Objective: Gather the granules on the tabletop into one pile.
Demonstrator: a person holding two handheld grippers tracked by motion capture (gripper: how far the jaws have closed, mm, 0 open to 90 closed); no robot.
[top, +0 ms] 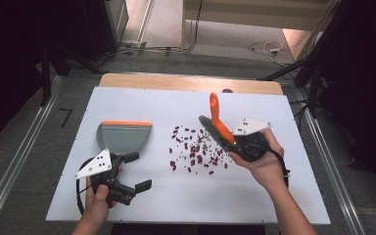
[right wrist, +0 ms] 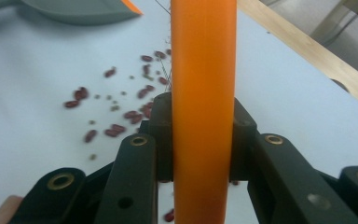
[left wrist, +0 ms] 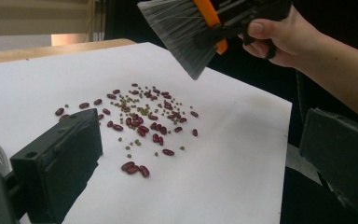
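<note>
Red beans and small green beans (top: 196,147) lie scattered at the middle of the white board (top: 142,196). A hand brush (top: 218,125) with an orange handle and grey bristles hangs tilted above their right side, and my right gripper (top: 242,144) is shut on it. The orange handle (right wrist: 203,93) runs straight up between the black jaws in the right gripper view. The bristles (left wrist: 182,32) hover over the beans (left wrist: 140,121) in the left gripper view. My left gripper (top: 132,171) stands open at the front left, holding nothing. A grey dustpan (top: 122,137) with an orange edge lies just beyond it.
A wooden table edge (top: 191,81) shows past the board's far side. Metal rails (top: 19,161) run along both sides of the table, and cables (top: 264,48) lie on the floor behind it.
</note>
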